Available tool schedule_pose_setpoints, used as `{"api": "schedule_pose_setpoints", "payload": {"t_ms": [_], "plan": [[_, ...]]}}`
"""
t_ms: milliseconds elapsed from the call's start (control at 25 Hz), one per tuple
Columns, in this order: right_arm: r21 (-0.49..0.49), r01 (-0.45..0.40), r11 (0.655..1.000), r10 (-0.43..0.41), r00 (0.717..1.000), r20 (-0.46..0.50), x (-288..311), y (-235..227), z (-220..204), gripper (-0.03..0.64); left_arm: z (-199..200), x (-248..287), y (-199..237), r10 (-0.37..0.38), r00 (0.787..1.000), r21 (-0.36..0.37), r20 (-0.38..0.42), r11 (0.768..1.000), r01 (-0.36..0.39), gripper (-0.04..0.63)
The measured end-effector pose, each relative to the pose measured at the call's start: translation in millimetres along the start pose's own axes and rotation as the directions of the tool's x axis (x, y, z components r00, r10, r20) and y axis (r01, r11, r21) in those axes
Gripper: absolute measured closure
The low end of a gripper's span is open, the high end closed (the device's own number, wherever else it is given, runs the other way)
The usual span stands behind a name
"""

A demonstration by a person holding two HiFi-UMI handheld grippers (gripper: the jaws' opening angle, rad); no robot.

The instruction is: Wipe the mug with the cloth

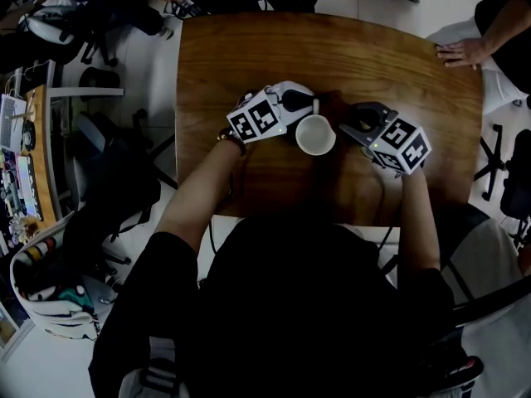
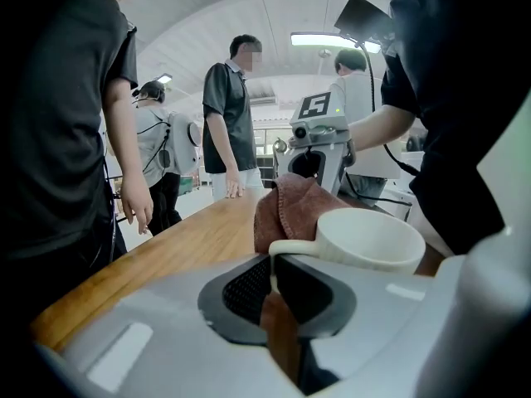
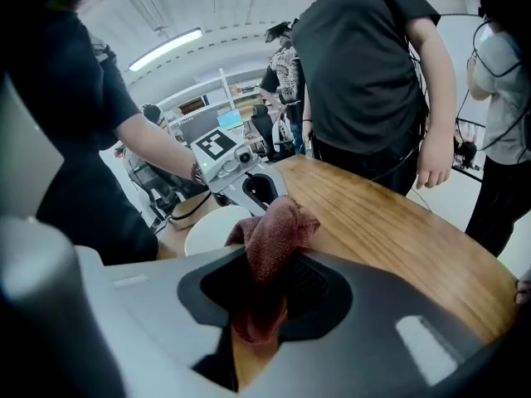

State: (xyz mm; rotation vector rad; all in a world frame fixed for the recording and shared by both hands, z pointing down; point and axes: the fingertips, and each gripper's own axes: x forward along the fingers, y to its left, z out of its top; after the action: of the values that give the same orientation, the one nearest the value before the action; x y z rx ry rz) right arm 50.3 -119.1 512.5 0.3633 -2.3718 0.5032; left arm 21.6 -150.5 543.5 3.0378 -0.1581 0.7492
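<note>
White mug (image 2: 369,239) handle pinched (apparently), cloth (image 3: 272,235) half-hidden

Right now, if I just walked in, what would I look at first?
A white mug sits in the middle of the wooden table, its handle pinched by the left gripper. Right beside it, the right gripper holds a bunched-up reddish-brown cloth. Other people stand around the table.
</note>
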Motion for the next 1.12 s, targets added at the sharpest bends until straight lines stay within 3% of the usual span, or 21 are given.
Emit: {"api": "schedule_pose_setpoints", "payload": {"t_ms": [280,600,920,1120], "plan": [[0.001,-0.042,0.999,0.042,0.997,-0.066,21.0,-6.4,-21.6,0.52,1.7,-0.4,-0.5,0.009,1.0,-0.014,0.009,1.0,-0.009,0.563],[-0.048,0.032,0.998,-0.038,0.99,-0.139,38.8,-15.0,-35.2,0.52,0.6,-1.2,0.3,0.034,0.999,-0.054,0.015,0.998,-0.033,0.563],[0.025,0.065,0.998,-0.065,0.998,-0.005,16.9,-5.7,-16.9,0.52,0.3,-3.7,2.4,0.066,0.996,-0.108,0.054,0.992,-0.06,0.56],[0.018,0.087,0.996,-0.088,0.994,0.063,-8.3,5.3,-0.5,0.52,0.0,-4.4,2.8,0.081,0.995,-0.119,0.056,0.99,-0.074,0.56]]}}
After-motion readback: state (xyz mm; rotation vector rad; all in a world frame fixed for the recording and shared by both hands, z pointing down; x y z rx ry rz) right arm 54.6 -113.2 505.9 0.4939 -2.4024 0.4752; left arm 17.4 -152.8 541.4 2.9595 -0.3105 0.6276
